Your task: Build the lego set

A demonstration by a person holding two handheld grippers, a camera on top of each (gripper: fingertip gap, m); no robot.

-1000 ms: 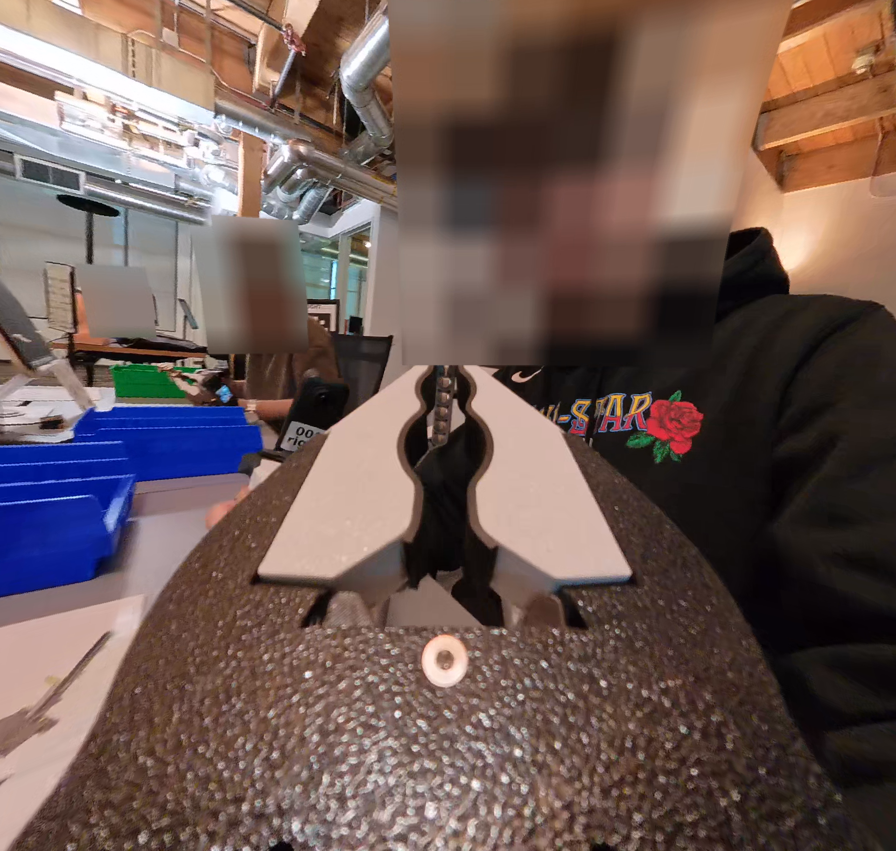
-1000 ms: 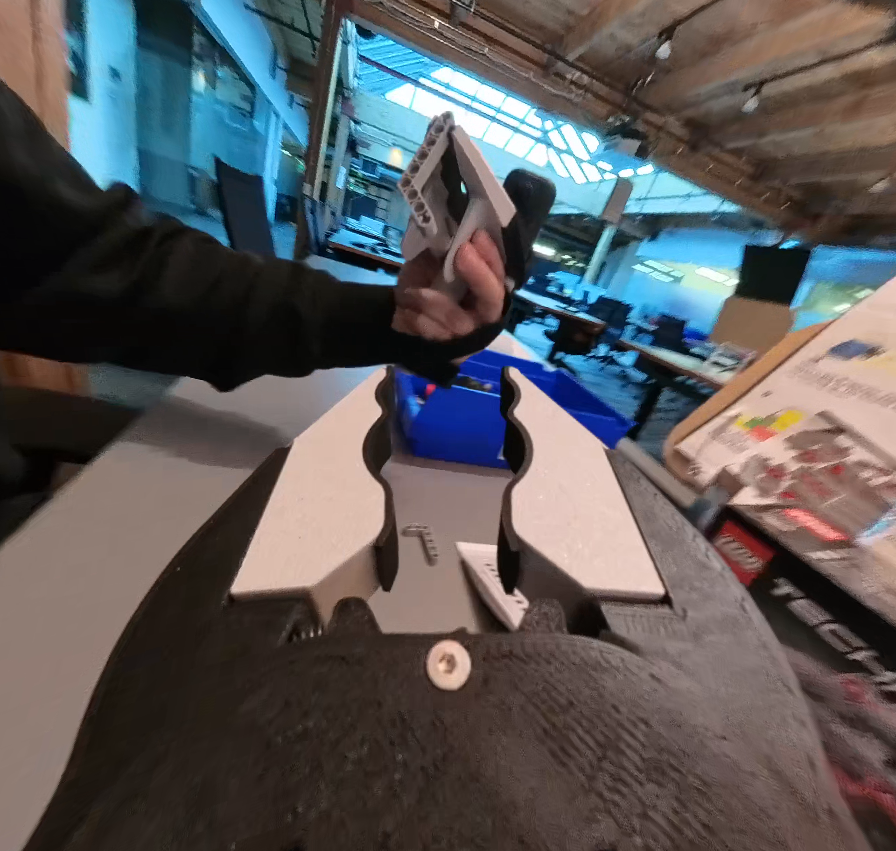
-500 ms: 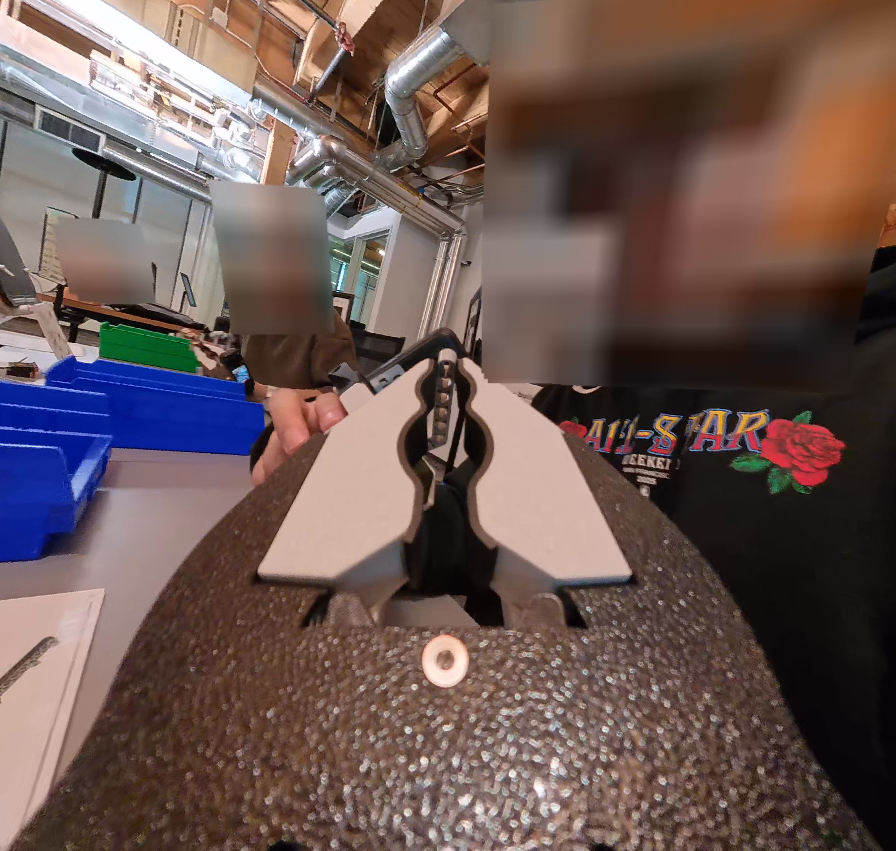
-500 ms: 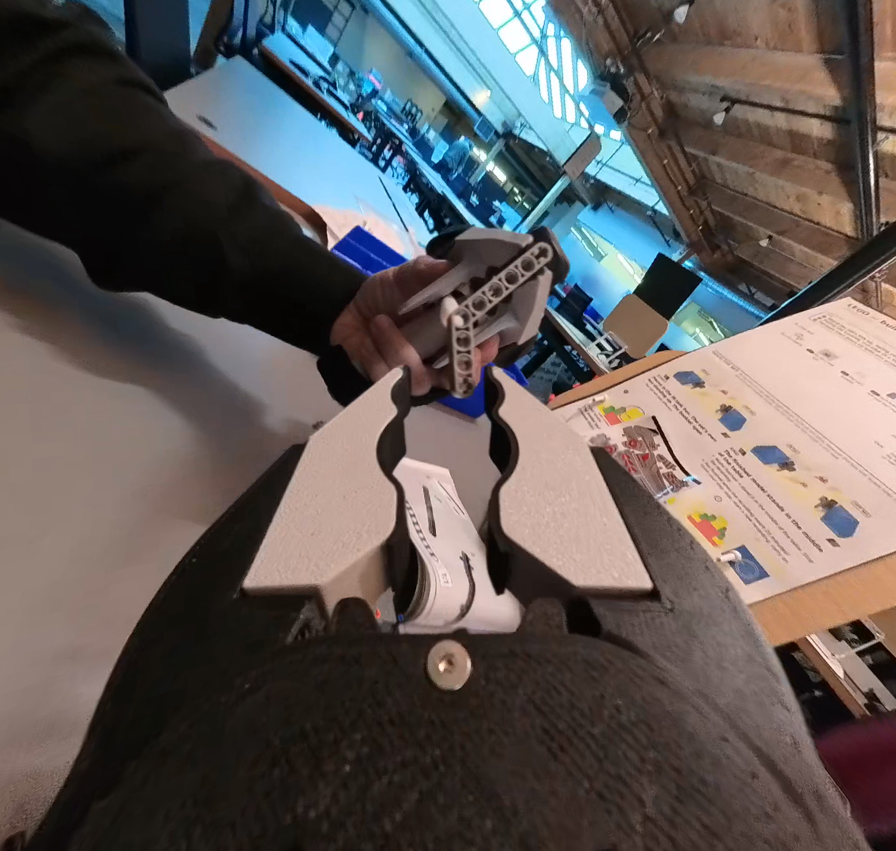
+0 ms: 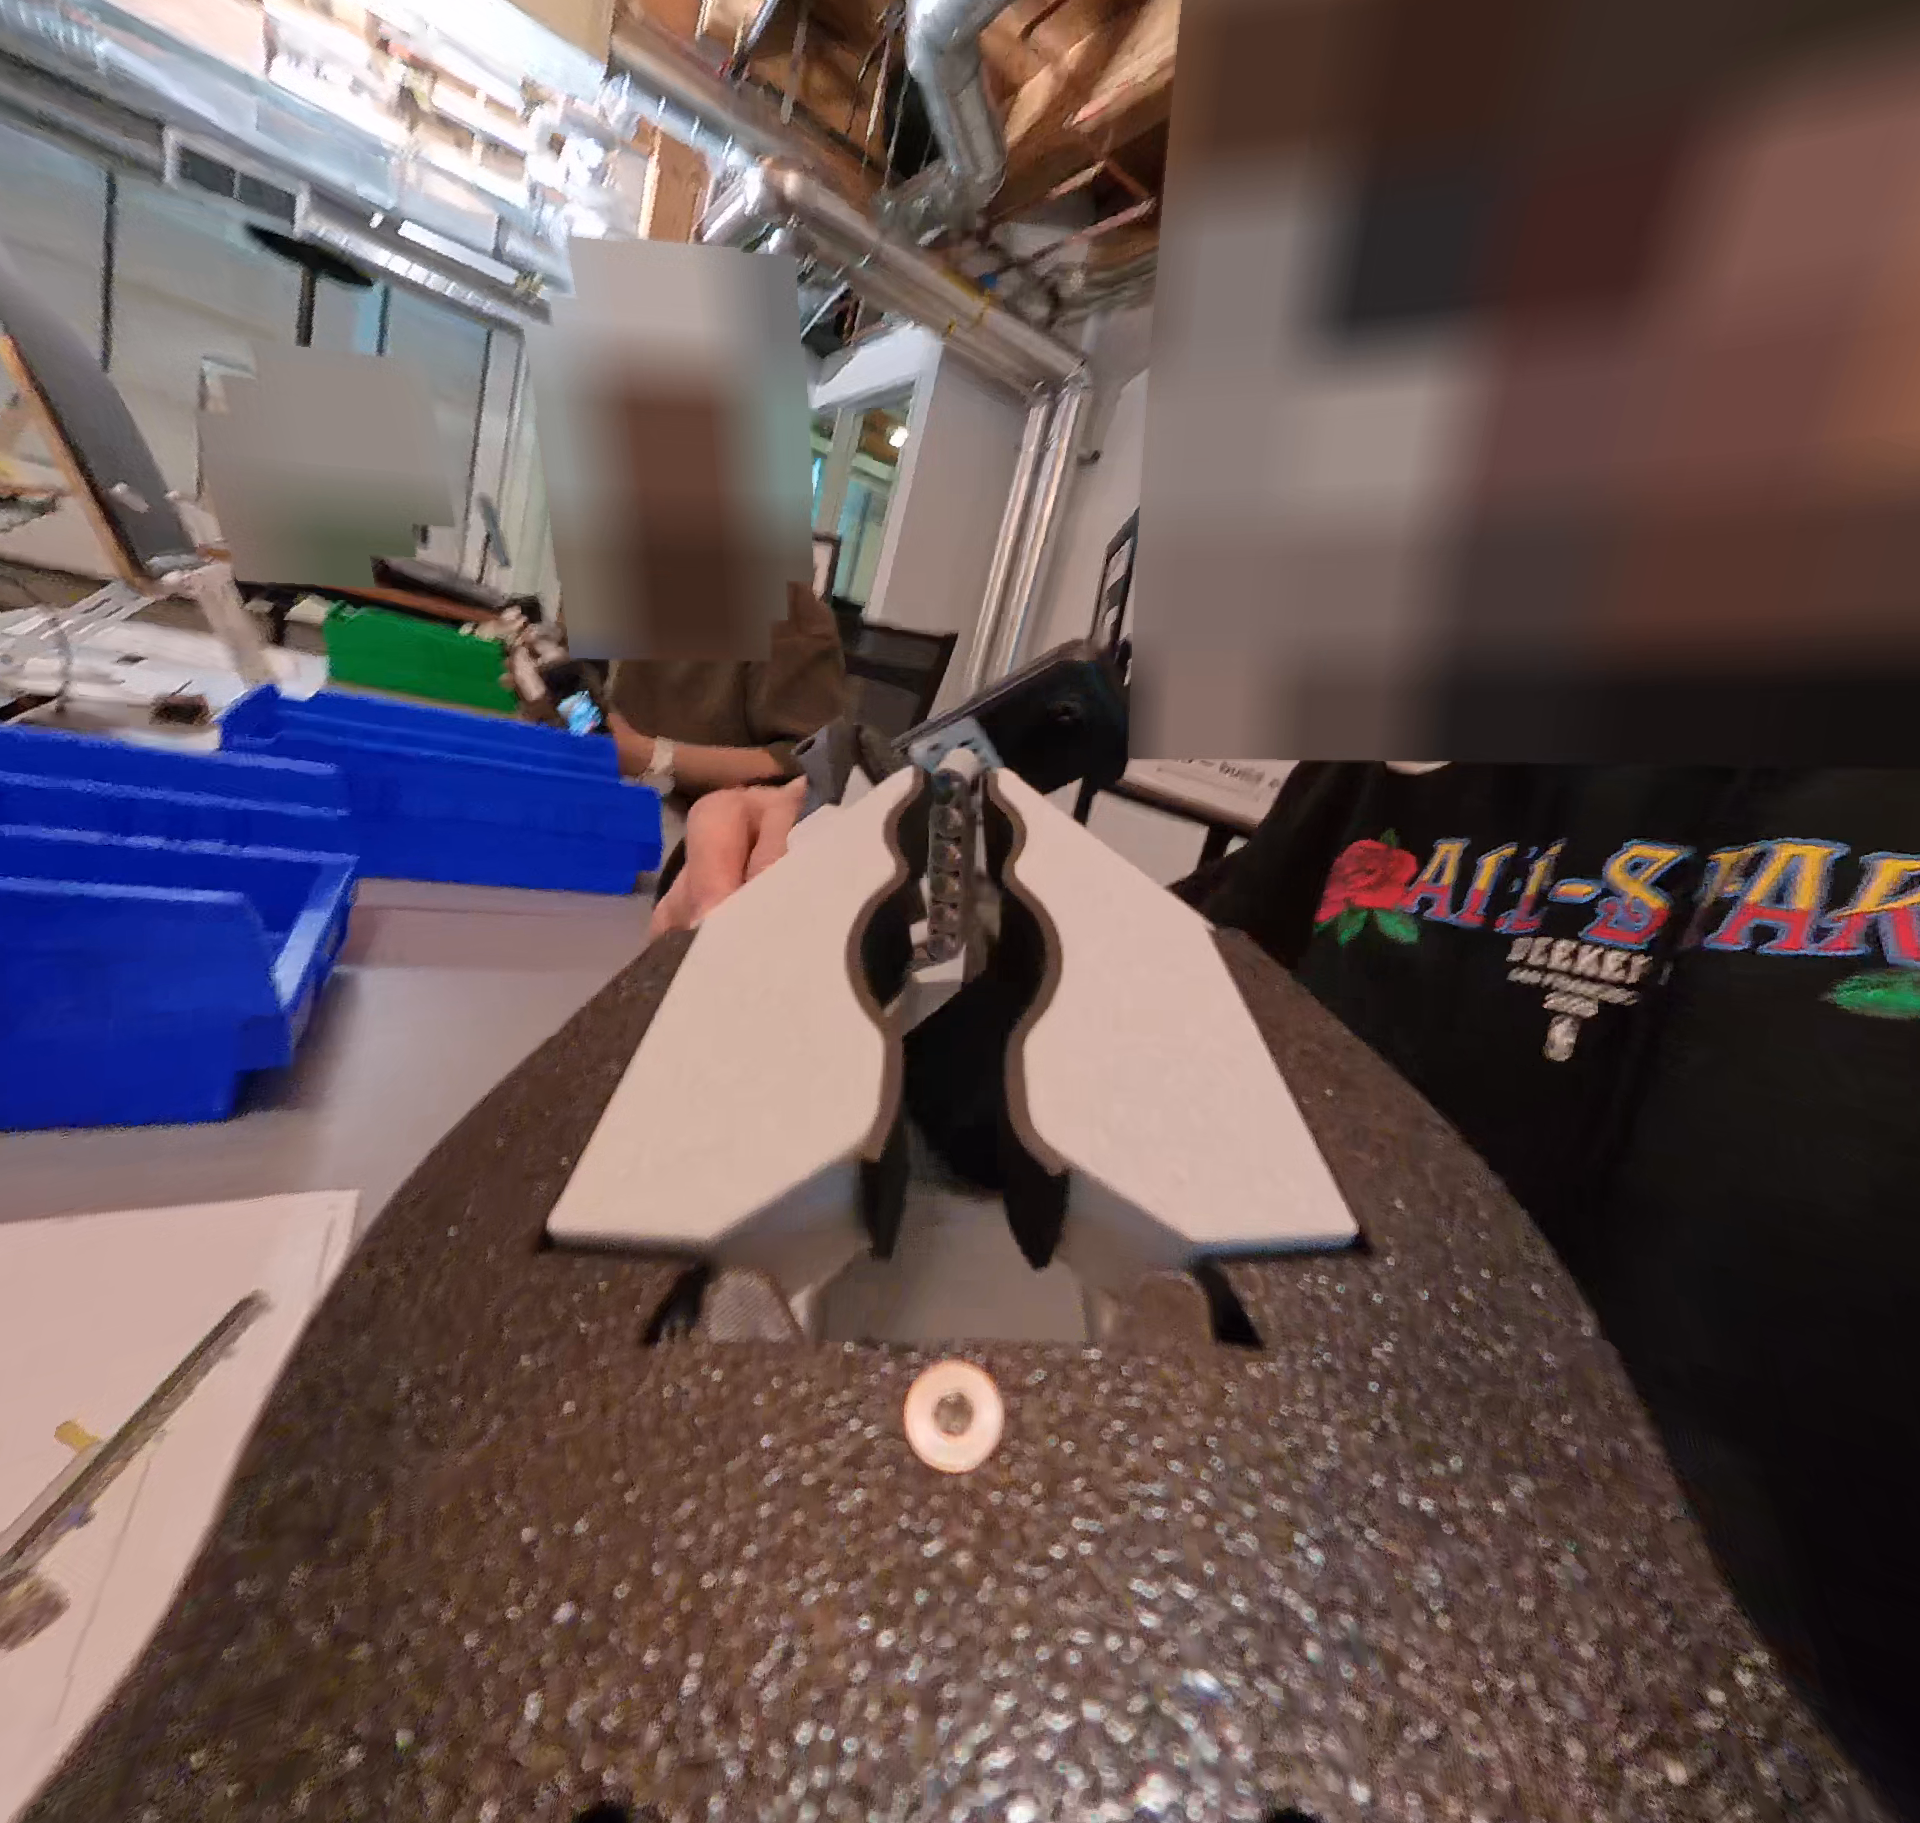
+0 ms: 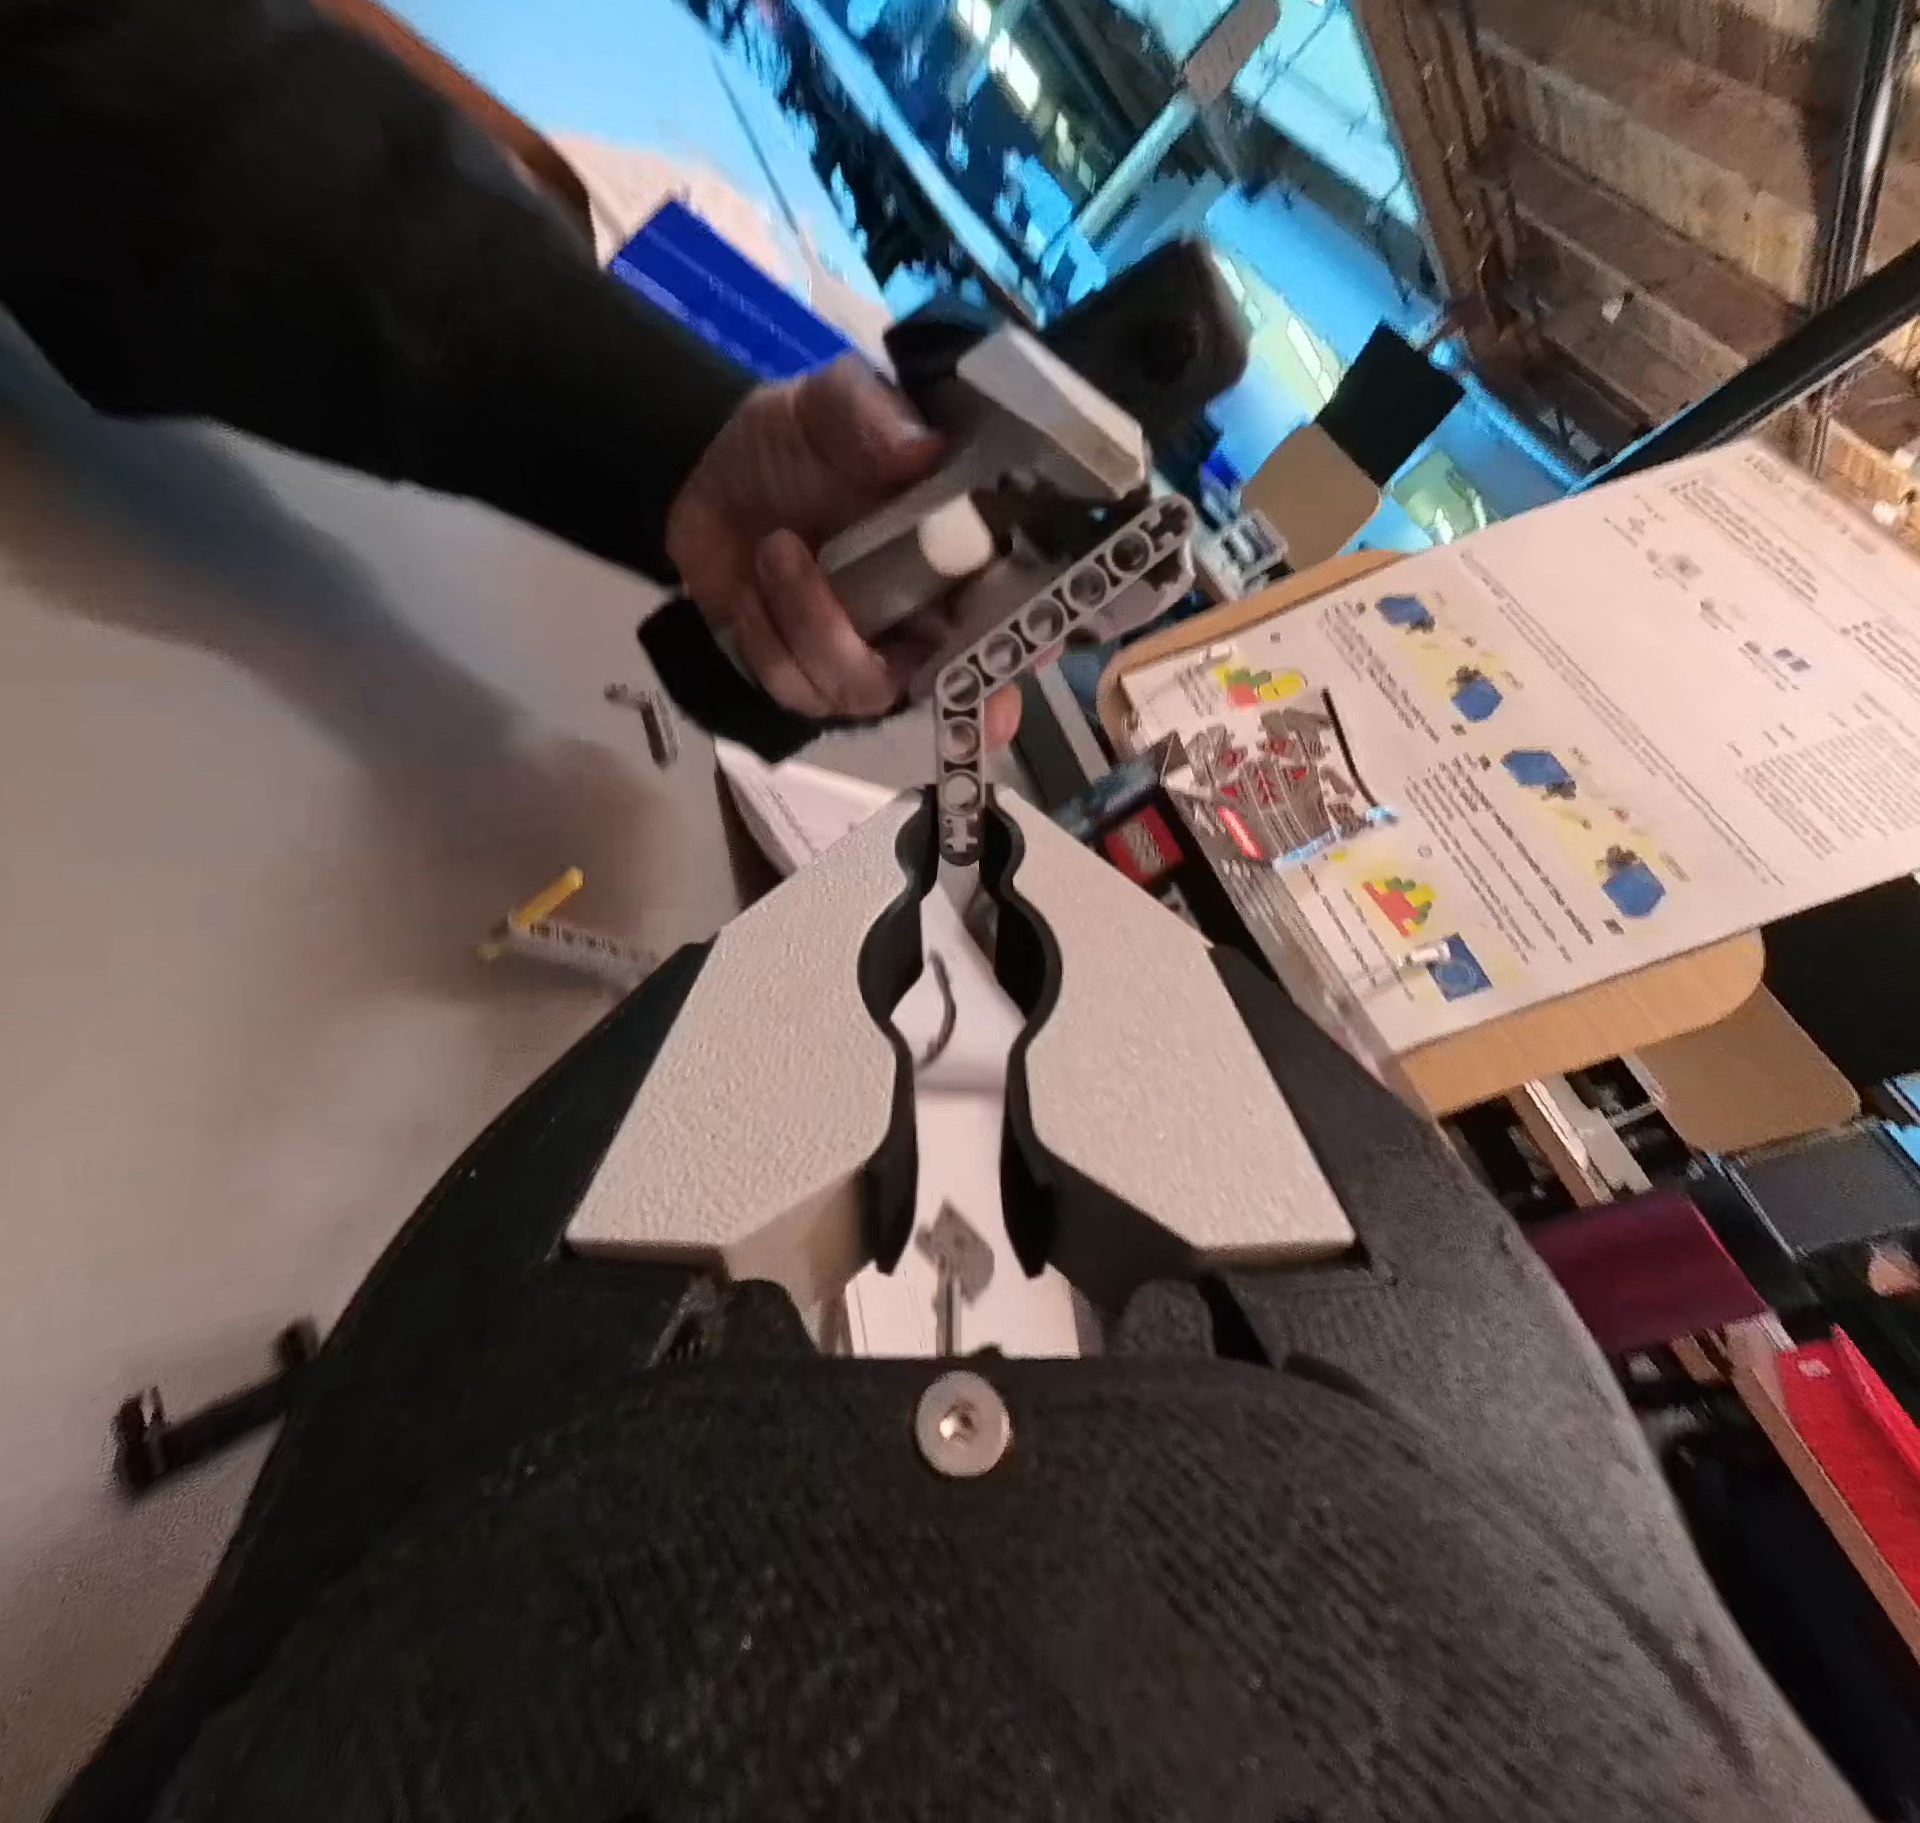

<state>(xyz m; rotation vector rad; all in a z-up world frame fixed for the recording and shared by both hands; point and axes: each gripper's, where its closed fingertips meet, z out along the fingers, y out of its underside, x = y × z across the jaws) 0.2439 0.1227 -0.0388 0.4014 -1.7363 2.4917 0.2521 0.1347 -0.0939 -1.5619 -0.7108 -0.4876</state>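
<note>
The right gripper [image 6: 961,828] has been brought onto the bent grey beam [image 6: 1049,620], held in the left gripper's [image 5: 956,817] narrowed fingers, right fingers nearly closed around its tip; misalignment could twist it loose onto the bench [image 6: 260,890].

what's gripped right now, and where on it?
One bent grey beam, held from both ends. The left gripper clamps its long arm; the right gripper pinches the tip of its short arm.

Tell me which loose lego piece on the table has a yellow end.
The pale beam with the yellow tip, lying just left of the right gripper. The black piece nearer the camera and the small grey piece farther back have none.
</note>
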